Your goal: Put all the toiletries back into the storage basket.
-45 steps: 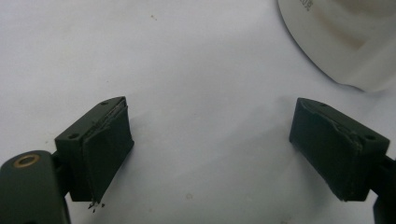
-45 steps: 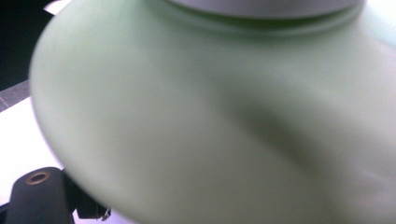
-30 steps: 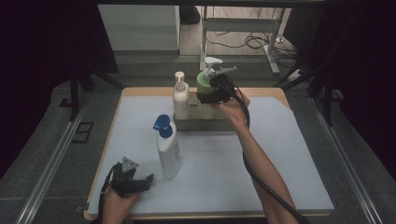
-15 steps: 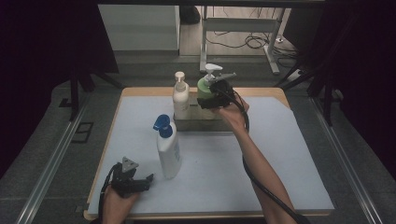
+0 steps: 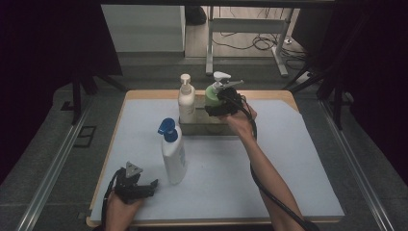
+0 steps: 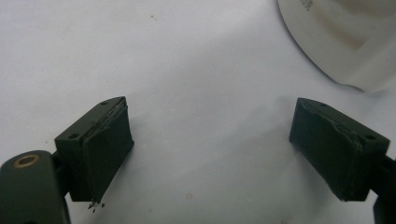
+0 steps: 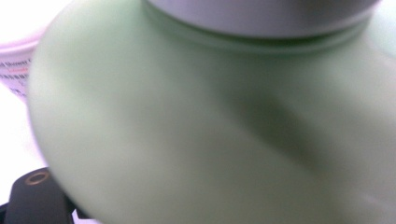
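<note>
My right gripper (image 5: 215, 108) is shut on a green pump bottle (image 5: 210, 96) with a white pump head, holding it upright in a metal tray (image 5: 193, 128) at the back of the table. In the right gripper view the green bottle's shoulder (image 7: 210, 130) sits very close and blurred. A cream pump bottle (image 5: 186, 99) stands in the tray's left part. A white bottle with a blue pump (image 5: 173, 154) stands on the white mat. Left of it, my left gripper (image 5: 148, 186) rests low near the front edge, open (image 6: 210, 144), with nothing between its jaws and the white bottle's base (image 6: 345, 42) beyond.
A white mat (image 5: 288, 163) covers most of the wooden table (image 5: 279, 94). Metal rails run along both sides of the table. The right gripper's black cable (image 5: 269, 192) trails along the forearm toward the front edge.
The right hand has lowered the green bottle, still in the gripper, down into the tray. The left gripper has stayed where it was.
</note>
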The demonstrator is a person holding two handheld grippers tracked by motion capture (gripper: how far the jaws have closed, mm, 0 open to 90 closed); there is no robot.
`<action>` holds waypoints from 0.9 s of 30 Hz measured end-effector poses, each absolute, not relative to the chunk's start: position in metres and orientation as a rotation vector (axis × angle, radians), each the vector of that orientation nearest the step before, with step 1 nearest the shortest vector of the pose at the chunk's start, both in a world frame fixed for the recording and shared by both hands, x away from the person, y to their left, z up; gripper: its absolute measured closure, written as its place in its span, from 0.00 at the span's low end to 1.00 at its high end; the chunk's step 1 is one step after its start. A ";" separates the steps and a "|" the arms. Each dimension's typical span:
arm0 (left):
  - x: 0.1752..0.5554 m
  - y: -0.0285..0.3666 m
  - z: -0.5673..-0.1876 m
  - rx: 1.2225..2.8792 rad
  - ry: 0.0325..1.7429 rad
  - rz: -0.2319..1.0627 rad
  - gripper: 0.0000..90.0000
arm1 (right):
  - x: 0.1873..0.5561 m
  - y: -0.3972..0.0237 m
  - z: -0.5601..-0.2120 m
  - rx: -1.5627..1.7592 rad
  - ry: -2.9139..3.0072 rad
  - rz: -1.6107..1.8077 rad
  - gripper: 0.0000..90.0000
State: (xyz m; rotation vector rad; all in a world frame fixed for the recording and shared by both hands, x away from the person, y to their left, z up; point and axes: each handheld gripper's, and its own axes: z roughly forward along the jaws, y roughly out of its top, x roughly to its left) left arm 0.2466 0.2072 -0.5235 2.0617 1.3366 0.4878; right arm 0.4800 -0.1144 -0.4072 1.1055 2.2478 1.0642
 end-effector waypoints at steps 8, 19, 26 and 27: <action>0.247 0.207 -0.524 2.062 1.336 0.488 0.14 | 0.479 -0.116 -0.416 1.112 2.261 1.061 0.13; 0.247 0.207 -0.524 2.062 1.336 0.489 0.14 | 0.479 -0.115 -0.420 1.116 2.257 1.065 0.13; 0.247 0.207 -0.524 2.061 1.336 0.488 0.14 | 0.481 -0.116 -0.421 1.136 2.247 1.079 0.13; 0.247 0.207 -0.524 2.061 1.337 0.488 0.14 | 0.481 -0.116 -0.421 1.138 2.247 1.078 0.13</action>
